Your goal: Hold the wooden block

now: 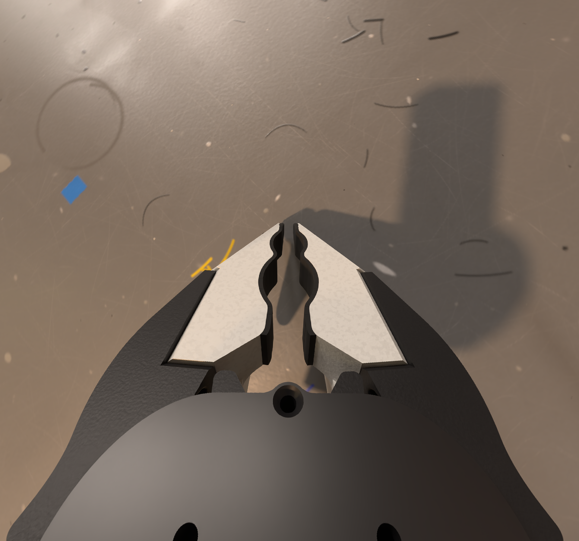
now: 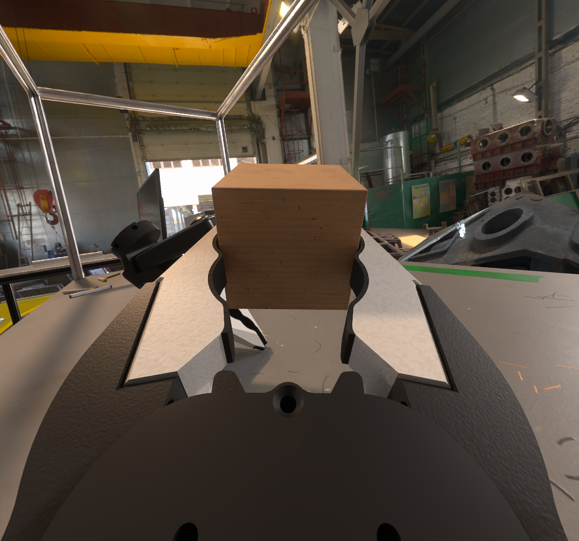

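Right wrist view: my right gripper (image 2: 289, 259) has the wooden block (image 2: 288, 238) clamped squarely between its fingers (image 2: 188, 300); left gripper (image 1: 288, 228) fingers nearly together, empty.

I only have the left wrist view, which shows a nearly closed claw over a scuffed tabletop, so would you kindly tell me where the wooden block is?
Observer: The wooden block sits between the fingers of the right claw, which is shut on its sides.
Operator: Thank you. Is it resting on the table?
Observer: No, its underside appears to be clear of the table.
Operator: Where is my left claw relative to it?
Observer: The left claw is beyond and below the block, slightly to the left in that view, tips down near the tabletop, holding nothing.
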